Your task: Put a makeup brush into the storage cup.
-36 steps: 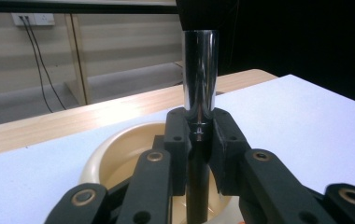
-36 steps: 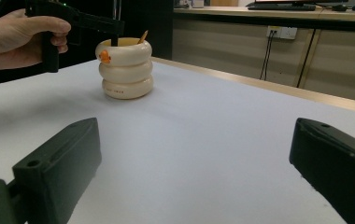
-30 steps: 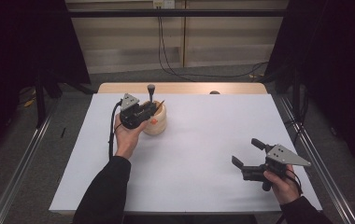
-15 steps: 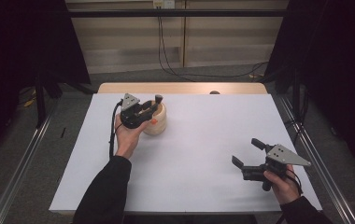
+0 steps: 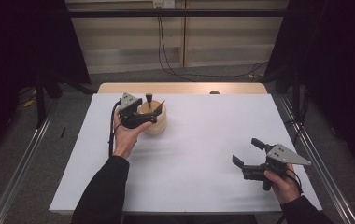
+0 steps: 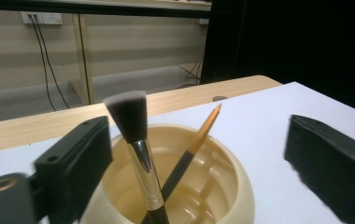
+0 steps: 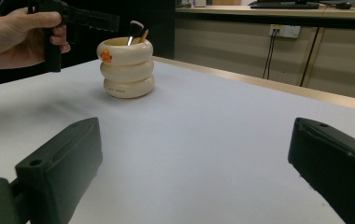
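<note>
Since the earlier frame the black-handled makeup brush (image 6: 140,154) has dropped into the cream ribbed holder (image 5: 154,122) at the surface's 11 o'clock; the left hand-held gripper (image 6: 199,163) has just been opening, jaws spread astride it, nothing pinched. Brush leans near-upright, directly below. Right hand-held gripper (image 5: 249,154), spread, idles at 4 o'clock.

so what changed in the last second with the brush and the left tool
The left tool has just opened its jaws and let go of the makeup brush, which dropped lower into the cream holder beside the pencil. The right tool stayed open and the holder stayed put.
</note>
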A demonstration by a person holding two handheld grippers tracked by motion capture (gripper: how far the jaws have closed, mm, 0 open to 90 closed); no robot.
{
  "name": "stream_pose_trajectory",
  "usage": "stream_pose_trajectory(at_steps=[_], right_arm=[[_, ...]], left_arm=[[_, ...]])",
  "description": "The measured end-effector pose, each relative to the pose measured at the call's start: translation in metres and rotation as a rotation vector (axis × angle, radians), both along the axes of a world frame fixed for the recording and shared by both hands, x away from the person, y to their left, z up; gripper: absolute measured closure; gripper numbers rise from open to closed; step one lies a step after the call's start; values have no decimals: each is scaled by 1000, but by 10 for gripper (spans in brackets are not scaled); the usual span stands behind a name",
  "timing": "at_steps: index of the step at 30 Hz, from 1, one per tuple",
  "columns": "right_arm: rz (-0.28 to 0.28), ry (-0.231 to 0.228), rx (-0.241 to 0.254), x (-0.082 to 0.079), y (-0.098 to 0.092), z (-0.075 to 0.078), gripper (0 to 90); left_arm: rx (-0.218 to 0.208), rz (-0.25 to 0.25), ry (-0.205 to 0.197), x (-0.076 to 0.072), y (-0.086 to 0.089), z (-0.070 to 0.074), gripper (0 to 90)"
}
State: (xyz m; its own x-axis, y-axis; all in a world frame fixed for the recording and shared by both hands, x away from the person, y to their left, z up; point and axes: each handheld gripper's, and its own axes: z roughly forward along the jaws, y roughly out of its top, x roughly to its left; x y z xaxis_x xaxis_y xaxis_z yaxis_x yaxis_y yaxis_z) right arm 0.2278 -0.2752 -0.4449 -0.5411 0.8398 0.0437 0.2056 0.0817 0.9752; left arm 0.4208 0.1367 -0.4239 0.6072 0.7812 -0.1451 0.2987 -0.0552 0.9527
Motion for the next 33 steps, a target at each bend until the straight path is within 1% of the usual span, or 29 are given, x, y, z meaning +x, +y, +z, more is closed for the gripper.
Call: stream_pose_trajectory(at_steps=[1, 2, 3, 4, 5, 6, 8, 9, 10, 11, 13, 14, 15, 17, 18, 19, 20, 22, 23, 24, 25, 26, 28, 31, 32, 33], right_arm=[[1, 0, 0, 0, 0, 0, 21], [3, 6, 3, 0, 0, -1, 21], [1, 5, 1, 1, -1, -1, 21], [-5, 9, 5, 1, -1, -1, 20], [0, 2, 2, 1, -2, -1, 18], [-2, 2, 2, 1, -2, -1, 17], [-3, 1, 1, 1, -3, -1, 11], [-4, 0, 1, 1, -3, -1, 11], [-8, 4, 6, 0, -2, -1, 7], [-9, 3, 5, 0, -2, -1, 4], [-14, 2, 6, 0, -2, -1, 2], [-15, 2, 5, -1, -3, -1, 0], [-19, 0, 6, -1, -3, -1, 0], [-23, 3, 5, -1, -4, -1, 0], [-18, 10, 8, -2, -4, 0, 0], [-19, 1, 4, -1, -4, 0, 0], [-21, -1, 6, -2, -3, 0, 0], [-25, 2, 2, -2, -3, 0, 0], [-25, -1, -1, -2, -3, 0, 0], [-25, -1, 1, -2, -2, 0, 0], [-22, -5, -2, -3, -2, 1, 0], [-21, -5, -3, -3, -2, 1, 0], [-23, -4, -10, -3, -2, 1, 0], [-27, -4, -5, -3, -3, 1, 0], [-30, -5, -5, -3, -3, 0, 0], [-31, -5, 0, -3, -3, 0, 0]], left_arm=[[-2, 2, 5, 0, 0, 0, 45], [-3, -3, -3, 0, 0, 0, 43], [8, -16, -13, 1, 1, 0, 34], [0, -15, -5, 0, 0, 0, 27], [-6, -13, 3, 1, 0, 0, 27], [-6, -10, 6, 0, 0, 0, 27], [-3, -12, -7, -1, 0, 1, 24], [-8, -20, -9, -1, 1, 2, 15], [-6, -14, -6, -2, 2, 3, 12], [-12, -18, -9, -3, 2, 3, 12], [-8, -29, -16, -4, 3, 5, 12], [-8, -27, -12, -5, 3, 6, 12], [-9, -28, -16, -6, 3, 7, 12], [8, -15, -29, -8, 3, 8, 11], [14, -21, -29, -9, 4, 9, 12], [12, -17, -23, -10, 4, 9, 14], [5, -20, -31, -11, 4, 10, 18], [10, -11, -39, -15, 4, 11, 18], [3, -16, -34, -16, 5, 11, 17], [-6, -15, -22, -16, 5, 11, 18], [-4, -16, -19, -17, 7, 12, 18], [-14, -17, -22, -18, 7, 12, 18], [-11, -10, -31, -20, 9, 12, 18], [-1, 4, -43, -24, 10, 12, 19], [4, 4, -42, -26, 10, 11, 19], [-1, -2, -40, -28, 11, 11, 18]])
